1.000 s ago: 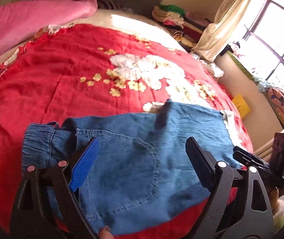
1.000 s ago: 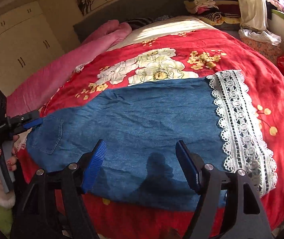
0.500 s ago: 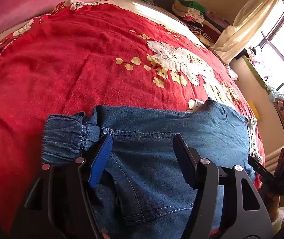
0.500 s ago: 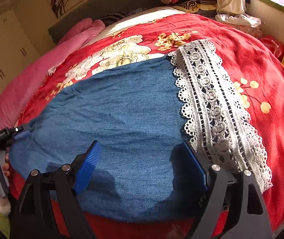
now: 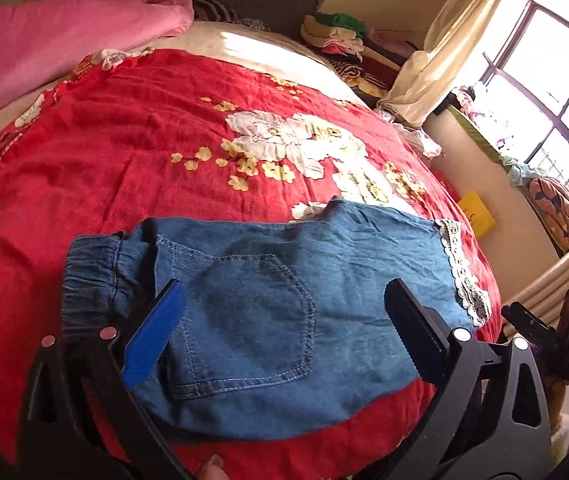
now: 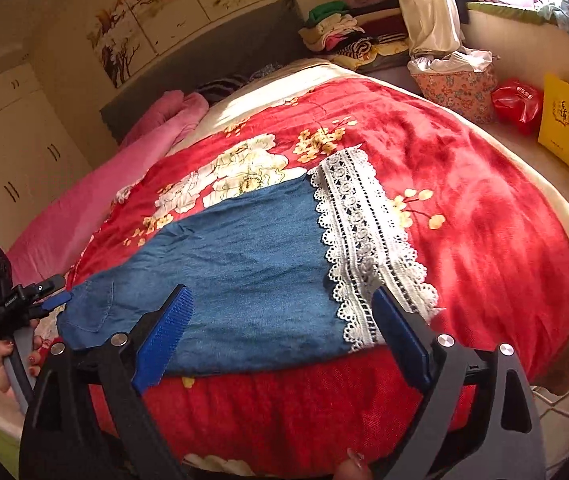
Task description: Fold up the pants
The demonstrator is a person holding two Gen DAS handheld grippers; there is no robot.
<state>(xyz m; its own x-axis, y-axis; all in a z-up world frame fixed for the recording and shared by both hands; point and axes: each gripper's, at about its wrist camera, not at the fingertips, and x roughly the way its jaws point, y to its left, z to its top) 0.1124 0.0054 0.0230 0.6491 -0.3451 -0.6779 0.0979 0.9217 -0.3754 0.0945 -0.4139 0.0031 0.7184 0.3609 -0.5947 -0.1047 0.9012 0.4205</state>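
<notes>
Your left gripper (image 5: 284, 320) stands with its jaws spread wide, having just been opening, and nothing is pinched between them — the pants (image 5: 284, 280) lie flat under and ahead of the gap, with the back pocket (image 5: 260, 312) right between the two fingers. The gathered waistband (image 5: 92, 276) bunches just beyond your blue pad (image 5: 152, 336), on its outer side, and the lace hem (image 5: 464, 276) sits past the black finger on the other side. Your right gripper (image 6: 284, 332) has also just been widening its jaws and grips nothing; the denim leg lies between its pads and stretches away from them, while the white lace hem (image 6: 364, 240) runs up from just beside the pad on the right. From the right wrist view you can see your left hand (image 6: 0, 364) on its handle off to the far left, at the waistband end of the pants. The garment lies lengthwise along the near edge of the red flowered quilt (image 5: 124, 140), which spreads well ahead of both grippers — a pink blanket (image 5: 44, 40) is heaped at the far side.
</notes>
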